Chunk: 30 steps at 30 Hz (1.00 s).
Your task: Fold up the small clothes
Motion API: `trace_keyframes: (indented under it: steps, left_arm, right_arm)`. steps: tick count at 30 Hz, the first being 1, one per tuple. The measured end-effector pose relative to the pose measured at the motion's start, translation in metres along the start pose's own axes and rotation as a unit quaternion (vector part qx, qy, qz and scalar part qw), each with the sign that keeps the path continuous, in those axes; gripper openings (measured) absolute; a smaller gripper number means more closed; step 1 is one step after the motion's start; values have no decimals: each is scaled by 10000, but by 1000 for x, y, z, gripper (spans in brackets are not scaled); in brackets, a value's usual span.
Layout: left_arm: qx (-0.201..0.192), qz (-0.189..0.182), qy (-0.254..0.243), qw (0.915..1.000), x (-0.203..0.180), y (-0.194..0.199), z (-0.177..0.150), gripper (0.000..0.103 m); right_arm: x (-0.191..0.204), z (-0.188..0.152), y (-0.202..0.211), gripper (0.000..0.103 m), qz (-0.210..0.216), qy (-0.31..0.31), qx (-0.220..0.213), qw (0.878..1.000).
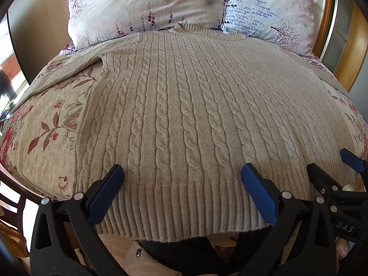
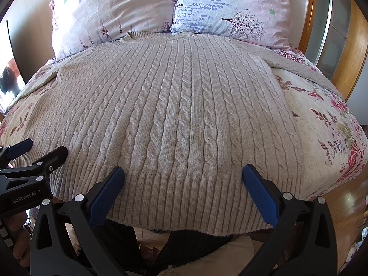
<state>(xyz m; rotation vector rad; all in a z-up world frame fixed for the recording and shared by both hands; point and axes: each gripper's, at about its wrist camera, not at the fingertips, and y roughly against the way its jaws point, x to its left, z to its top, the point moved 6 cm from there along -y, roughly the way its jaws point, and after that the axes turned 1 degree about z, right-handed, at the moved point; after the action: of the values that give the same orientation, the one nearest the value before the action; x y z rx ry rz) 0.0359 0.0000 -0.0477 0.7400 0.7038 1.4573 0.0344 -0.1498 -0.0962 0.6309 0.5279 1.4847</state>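
Both tools stand spread wide: left gripper (image 1: 181,174) and right gripper (image 2: 183,176) hover side by side over the ribbed hem, blue pads apart, pinching nothing. Beige cable-knit sweater (image 1: 184,105) lies flat and unfolded on the bed, collar toward the pillows, hem hanging slightly past the near edge, sleeves extended to either side. Beneath it, a floral bedspread (image 1: 46,124) in cream and red. Two pale pink printed pillows (image 2: 115,11) rest against the wooden headboard (image 2: 310,23); wood flooring (image 2: 345,207) shows at right.
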Motion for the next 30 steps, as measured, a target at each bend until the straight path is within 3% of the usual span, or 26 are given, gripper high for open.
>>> trace_keyframes:
  steps: [15,24,30]
  left_arm:
    - [86,-1,-39,10000,-1,1,2,101]
    - [111,-196,-156,9996,3,-4,10,101]
    - [-259,-329,-108,9991,16,-7,41,101]
  right_arm:
    - [1,-2,-3,102,33,85,-6,10000]
    - [-6,3,-1,102,568,615,-352,9959]
    - [-48,38,4,102,672,45,-552,9962]
